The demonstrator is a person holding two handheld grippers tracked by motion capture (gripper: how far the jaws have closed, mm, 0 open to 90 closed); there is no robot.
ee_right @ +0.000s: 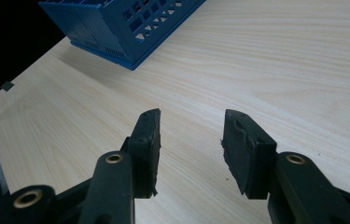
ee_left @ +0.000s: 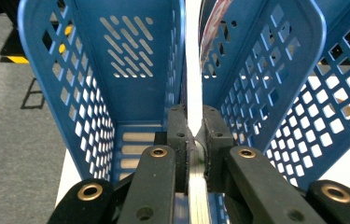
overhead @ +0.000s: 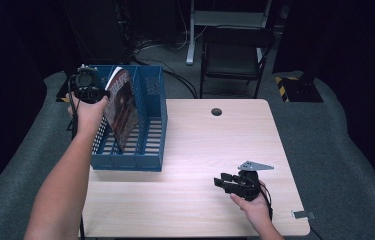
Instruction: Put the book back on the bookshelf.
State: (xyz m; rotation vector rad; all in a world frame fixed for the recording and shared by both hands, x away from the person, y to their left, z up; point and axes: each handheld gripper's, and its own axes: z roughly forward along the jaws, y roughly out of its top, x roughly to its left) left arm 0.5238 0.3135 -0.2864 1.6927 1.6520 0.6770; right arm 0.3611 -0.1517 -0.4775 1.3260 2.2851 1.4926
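Left tongs point(ee_left: 194, 140) pinch the thin red-covered magazine point(overhead: 123, 107) by its edge, long axis slanting down inside the blue slotted plastic rack point(overhead: 151, 150); right tongs point(ee_right: 190, 140) gape, empty, over the surface.

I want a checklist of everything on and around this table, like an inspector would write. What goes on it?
Surface: light wooden table, with a round hole near the far edge.
Job's things: blue file rack on the table's left side; a magazine stands tilted in it.
Clutter: nothing seen.
Grippers: left gripper shut on the magazine's edge, at the rack; right gripper open, with nothing between its jaws, above bare table.
Cables: a black one trails from the right gripper; more lie on the floor beyond the table.
Surroundings: grey carpet, a dark chair behind the table, dark room.
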